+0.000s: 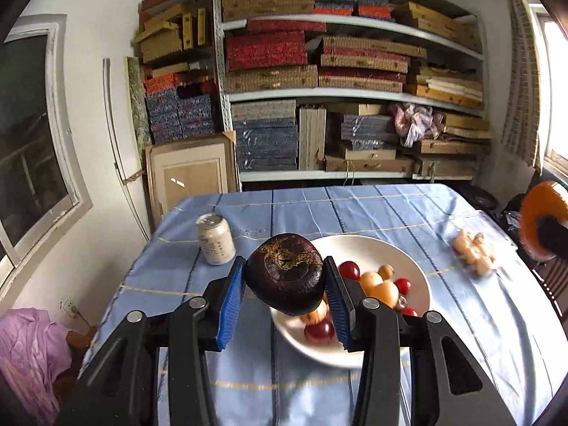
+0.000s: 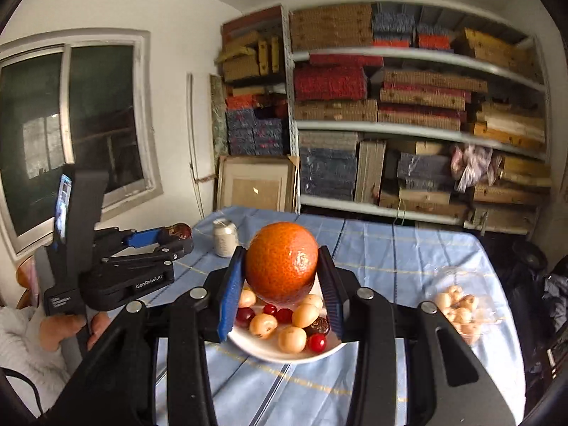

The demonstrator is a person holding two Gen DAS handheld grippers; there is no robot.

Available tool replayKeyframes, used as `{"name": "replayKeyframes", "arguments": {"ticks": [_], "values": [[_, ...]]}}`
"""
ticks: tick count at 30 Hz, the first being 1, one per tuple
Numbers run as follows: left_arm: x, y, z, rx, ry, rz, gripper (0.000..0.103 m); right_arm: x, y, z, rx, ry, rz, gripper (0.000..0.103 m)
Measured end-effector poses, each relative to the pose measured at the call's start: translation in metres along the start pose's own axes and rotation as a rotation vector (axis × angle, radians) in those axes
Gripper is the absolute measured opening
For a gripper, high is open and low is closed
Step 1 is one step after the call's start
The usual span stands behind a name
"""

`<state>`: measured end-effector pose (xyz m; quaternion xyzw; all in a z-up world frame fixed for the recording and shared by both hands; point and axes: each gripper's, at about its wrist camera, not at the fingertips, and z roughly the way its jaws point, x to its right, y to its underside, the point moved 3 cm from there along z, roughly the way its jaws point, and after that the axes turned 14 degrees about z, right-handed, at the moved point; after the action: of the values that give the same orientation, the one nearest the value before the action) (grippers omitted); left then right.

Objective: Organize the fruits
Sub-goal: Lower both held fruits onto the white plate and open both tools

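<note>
My left gripper is shut on a dark purple round fruit, held in the air above a white plate. The plate holds several small red and yellow fruits. My right gripper is shut on an orange, also lifted over the plate with its small fruits. From the right wrist view the left gripper shows at the left, a person's hand on its handle. The orange appears at the right edge of the left wrist view.
A pale drink can stands on the blue checked tablecloth left of the plate. A clear bag of small yellow fruits lies to the right. Shelves stacked with boxes stand behind the table; a window is on the left wall.
</note>
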<state>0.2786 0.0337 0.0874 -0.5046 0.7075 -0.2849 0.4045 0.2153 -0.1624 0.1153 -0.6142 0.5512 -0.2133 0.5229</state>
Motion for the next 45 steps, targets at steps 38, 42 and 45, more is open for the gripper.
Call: {"name": "replayKeyframes", "arguments": {"ticks": [38,42,45], "values": [[0.025,0.016,0.211,-0.207,0.04,0.026,0.059,0.077,0.046,0.258,-0.293,0.106,0.044,0.042],[0.025,0.013,0.195,-0.192,0.029,0.038,0.059,0.071,0.04,0.244,-0.276,0.095,0.044,0.042],[0.025,0.011,0.178,-0.173,0.032,0.032,0.061,0.065,0.036,0.227,-0.257,0.086,0.044,0.042]]}}
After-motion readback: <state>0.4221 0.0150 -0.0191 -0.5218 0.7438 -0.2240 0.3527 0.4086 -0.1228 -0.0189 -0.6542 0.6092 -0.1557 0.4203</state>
